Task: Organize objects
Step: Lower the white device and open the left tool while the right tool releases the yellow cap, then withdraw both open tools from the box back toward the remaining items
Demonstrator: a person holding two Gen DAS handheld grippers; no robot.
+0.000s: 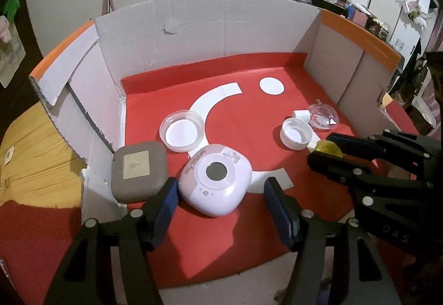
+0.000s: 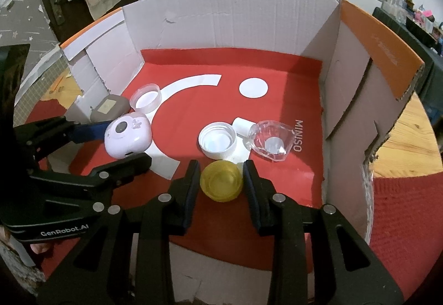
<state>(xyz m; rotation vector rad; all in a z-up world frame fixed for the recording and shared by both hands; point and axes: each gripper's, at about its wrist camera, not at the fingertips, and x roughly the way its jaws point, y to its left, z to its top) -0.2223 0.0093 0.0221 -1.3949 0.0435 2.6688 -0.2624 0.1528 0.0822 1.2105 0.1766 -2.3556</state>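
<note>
A pink and white rounded case (image 1: 215, 183) lies on the red sheet inside a cardboard box, just ahead of my open left gripper (image 1: 220, 194); it also shows in the right wrist view (image 2: 128, 135). A grey square case (image 1: 139, 172) sits at its left, against the box wall. My right gripper (image 2: 221, 180) has its jaws around a small yellow round tub (image 2: 221, 183), apparently touching both sides. In the left wrist view the yellow tub (image 1: 329, 147) sits between the right gripper's fingers. A white lid (image 2: 218, 140), a clear faceted dish (image 2: 270, 142) and a clear round lid (image 2: 146, 97) lie nearby.
The cardboard box (image 2: 229, 19) has tall white walls on three sides with orange-edged flaps. A red sheet (image 2: 279, 111) with white shapes lines its floor. A small white cylinder (image 2: 243, 125) lies between lid and dish. A wooden table (image 2: 409, 138) and red cloth surround the box.
</note>
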